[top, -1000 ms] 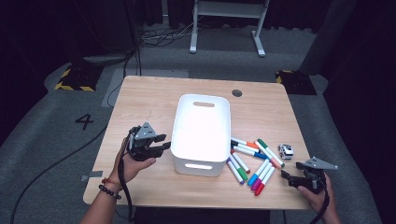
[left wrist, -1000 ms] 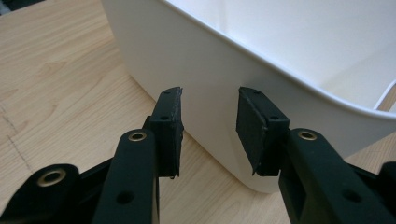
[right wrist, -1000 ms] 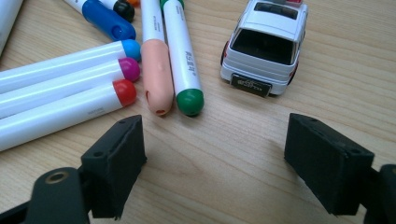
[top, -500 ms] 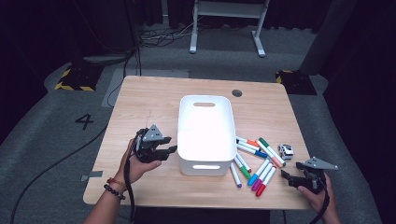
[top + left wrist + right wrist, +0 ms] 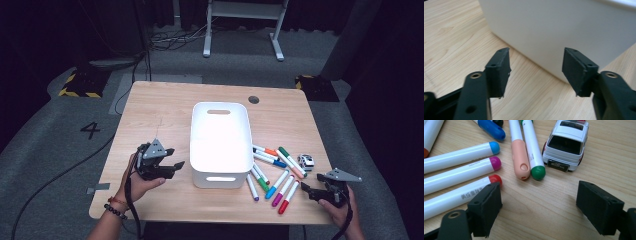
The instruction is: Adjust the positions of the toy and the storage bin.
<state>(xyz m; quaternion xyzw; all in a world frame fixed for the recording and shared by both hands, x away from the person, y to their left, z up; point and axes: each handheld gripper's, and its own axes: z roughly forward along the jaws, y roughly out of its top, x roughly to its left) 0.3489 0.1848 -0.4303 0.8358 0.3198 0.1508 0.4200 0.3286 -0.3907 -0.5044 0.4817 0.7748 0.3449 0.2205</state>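
A white plastic bin (image 5: 220,177) stands in the middle of the wooden table (image 5: 160,110). My left gripper (image 5: 175,159) is just left of the bin's near corner, open; its jaws have just been opening and nothing is between them. In the left gripper view the left gripper (image 5: 536,62) faces the bin's side wall (image 5: 564,32) at close range. Several coloured markers (image 5: 275,172) lie right of the bin, beside a small white toy car (image 5: 306,161). My right gripper (image 5: 306,191) rests open at the table's front right. From the right gripper (image 5: 539,195), the red-capped marker (image 5: 461,195) and the car (image 5: 566,141) lie just ahead.
The markers fan out between the bin and my right gripper, among them a magenta-capped one (image 5: 461,173), a peach-capped one (image 5: 520,157) and a green-capped one (image 5: 534,152). A round cable hole (image 5: 254,99) sits near the table's far edge. Bare wood lies left of the bin.
The left gripper's jaws have spread apart and it now sits slightly lower in the picture. The bin's near end has swung to the right, so it stands straighter. The right gripper has not moved.
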